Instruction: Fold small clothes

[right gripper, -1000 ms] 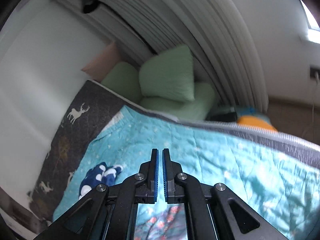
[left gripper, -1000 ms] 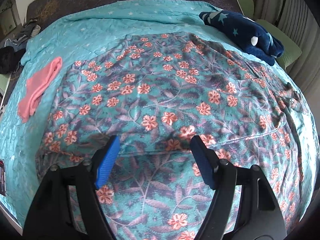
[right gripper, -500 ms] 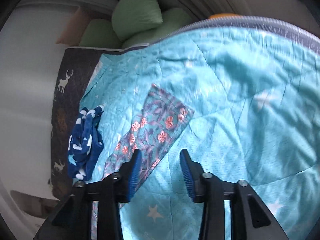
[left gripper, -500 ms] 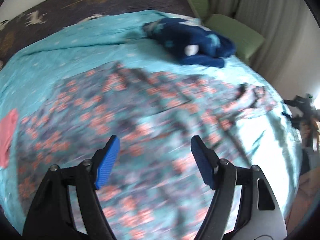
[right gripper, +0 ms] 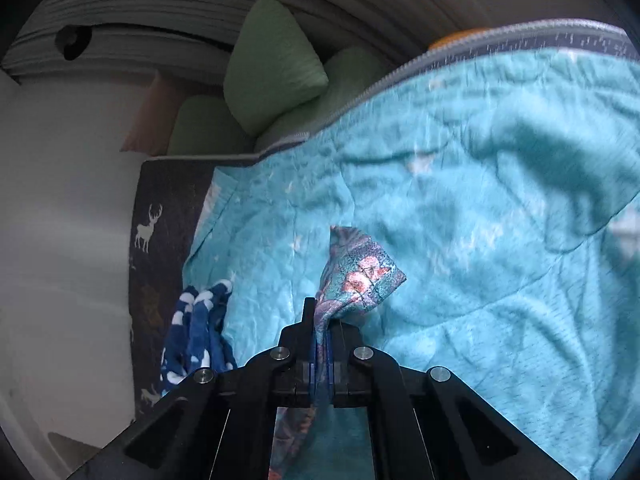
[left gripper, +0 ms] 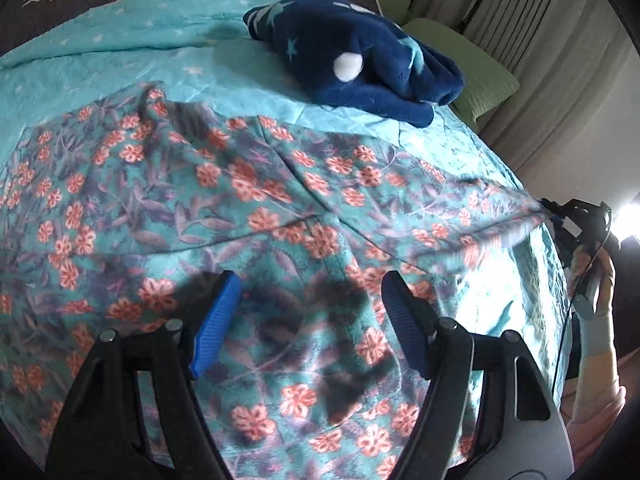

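Right gripper (right gripper: 320, 328): jaws pressed together on a corner of the floral garment (right gripper: 360, 276); the pinched corner is bunched and stands up past the fingertips; the gripper is also seen at the far right edge of the left wrist view (left gripper: 560, 216), with a hand (left gripper: 596, 280) behind it
Left gripper (left gripper: 310, 308): jaws spread wide, nothing between the blue pads (left gripper: 216, 320); hung over the garment's near part, its shadow cast on the cloth
Floral garment (left gripper: 240, 200): teal cloth with orange flowers and grey leaves, laid spread over the bed; one edge is drawn out in a taut ridge toward the right gripper
Quilt (right gripper: 480, 208): light teal with small white stars, lying under the garment, wrinkled
Navy plush cloth (left gripper: 360, 60): dark blue with pale stars and a white spot, heaped on the quilt beyond the garment, apart from it
Dark blanket (right gripper: 148, 232): deer print, at the quilt's far edge
Green cushions (right gripper: 276, 64): stacked beyond the bed
Curtain (left gripper: 520, 40): pale, pleated, behind the cushions
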A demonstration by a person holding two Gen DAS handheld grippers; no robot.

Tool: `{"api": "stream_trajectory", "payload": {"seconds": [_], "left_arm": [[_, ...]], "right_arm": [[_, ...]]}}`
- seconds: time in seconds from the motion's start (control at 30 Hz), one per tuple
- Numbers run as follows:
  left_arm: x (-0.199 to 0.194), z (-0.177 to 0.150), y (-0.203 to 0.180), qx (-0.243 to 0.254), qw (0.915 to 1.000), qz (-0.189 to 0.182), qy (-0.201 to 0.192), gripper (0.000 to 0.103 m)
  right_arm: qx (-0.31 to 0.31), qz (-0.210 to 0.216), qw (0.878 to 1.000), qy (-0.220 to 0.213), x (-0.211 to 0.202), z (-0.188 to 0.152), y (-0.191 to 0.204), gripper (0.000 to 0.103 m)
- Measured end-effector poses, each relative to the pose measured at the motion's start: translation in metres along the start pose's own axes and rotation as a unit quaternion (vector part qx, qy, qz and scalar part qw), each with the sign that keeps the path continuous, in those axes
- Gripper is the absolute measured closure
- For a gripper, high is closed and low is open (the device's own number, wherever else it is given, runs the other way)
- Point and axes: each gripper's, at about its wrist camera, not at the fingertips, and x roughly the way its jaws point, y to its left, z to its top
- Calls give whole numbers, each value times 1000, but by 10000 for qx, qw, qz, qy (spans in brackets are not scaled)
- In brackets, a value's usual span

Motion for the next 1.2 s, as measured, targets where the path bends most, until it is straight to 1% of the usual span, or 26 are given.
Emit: {"api": "stream_trajectory", "payload": {"seconds": [0.07, 0.17, 0.27, 0.37, 0.4, 0.47, 0.5, 0.53, 0.57, 0.6, 0.63, 0.7, 0.73, 0.77, 0.8, 0.83, 0.87, 0.9, 0.93, 0.97, 1.0, 1.03, 1.07, 1.13, 1.17, 1.2], "left_arm": [[-4, 1, 7, -108, 9999, 15, -32, 29], [-9, 2, 15, -283, 9996, -73, -54, 29], [-19, 3, 19, -249, 9995, -80, -146, 29], [-30, 7, 28, -363, 9990, -61, -265, 29], [-36, 10, 35, -495, 9982, -86, -339, 29], [-49, 11, 49, -689, 9965, -108, -459, 29], [-57, 11, 57, -784, 9954, -111, -531, 29], [-67, 9, 69, -897, 9939, -104, -630, 29], [-76, 7, 78, -996, 9924, -86, -711, 29], [-87, 3, 92, -1127, 9904, -46, -800, 29], [-98, -3, 107, -1275, 9879, 4, -881, 29], [-114, -18, 131, -1489, 9841, 66, -964, 27], [-121, -27, 140, -1547, 9834, 88, -947, 26], [-125, -35, 147, -1578, 9833, 102, -905, 26], [-129, -44, 155, -1603, 9835, 119, -829, 26], [-130, -50, 157, -1607, 9839, 114, -774, 26], [-131, -57, 160, -1601, 9846, 56, -702, 26], [-130, -60, 158, -1604, 9848, 0, -659, 25], [-127, -62, 156, -1622, 9849, -88, -602, 25], [-126, -65, 155, -1640, 9847, -173, -557, 25], [-124, -67, 153, -1641, 9847, -275, -512, 24], [-123, -68, 151, -1616, 9850, -398, -466, 23], [-123, -68, 148, -1585, 9851, -498, -435, 23], [-118, -68, 137, -1490, 9856, -707, -382, 22], [-115, -67, 130, -1430, 9855, -848, -334, 22], [-111, -67, 125, -1385, 9853, -962, -270, 22]], "right_arm": [[-39, 44, 10000, 7, -9, 8, 3, 101], [-326, 257, 9990, -140, -27, 9, 25, 101], [-1176, 397, 9921, -159, -36, -7, 72, 101], [-2263, 584, 9720, -239, -45, -42, 138, 100], [-2694, 686, 9602, -277, -49, -60, 164, 100], [-3529, 979, 9301, -269, -57, -105, 213, 100], [-4047, 1189, 9064, -210, -61, -140, 241, 100], [-4426, 1346, 8865, -150, -63, -167, 259, 99], [-4811, 1510, 8636, -62, -66, -197, 276, 99], [-5287, 1697, 8316, 95, -67, -239, 292, 99], [-5607, 1802, 8079, 225, -67, -270, 300, 98], [-6289, 1830, 7530, 631, -57, -345, 304, 98], [-6542, 1758, 7305, 861, -49, -377, 300, 98], [-6731, 1682, 7120, 1081, -42, -404, 291, 98], [-6929, 1560, 6906, 1367, -32, -433, 278, 97], [-7069, 1425, 6719, 1692, -21, -459, 264, 95], [-7116, 1303, 6629, 1929, -14, -473, 252, 93], [-7121, 1145, 6560, 2222, -6, -487, 239, 89], [-7071, 1048, 6541, 2475, -2, -495, 227, 84], [-6993, 1027, 6569, 2625, -4, -497, 217, 80], [-6937, 1036, 6605, 2677, -7, -497, 212, 73], [-6833, 1093, 6685, 2726, -15, -491, 207, 64], [-6757, 1150, 6749, 2734, -20, -483, 204, 60], [-6598, 1228, 6941, 2603, -37, -464, 199, 47], [-6527, 1202, 7049, 2504, -44, -453, 199, 45], [-6430, 1141, 7183, 2401, -48, -441, 198, 43]]}}
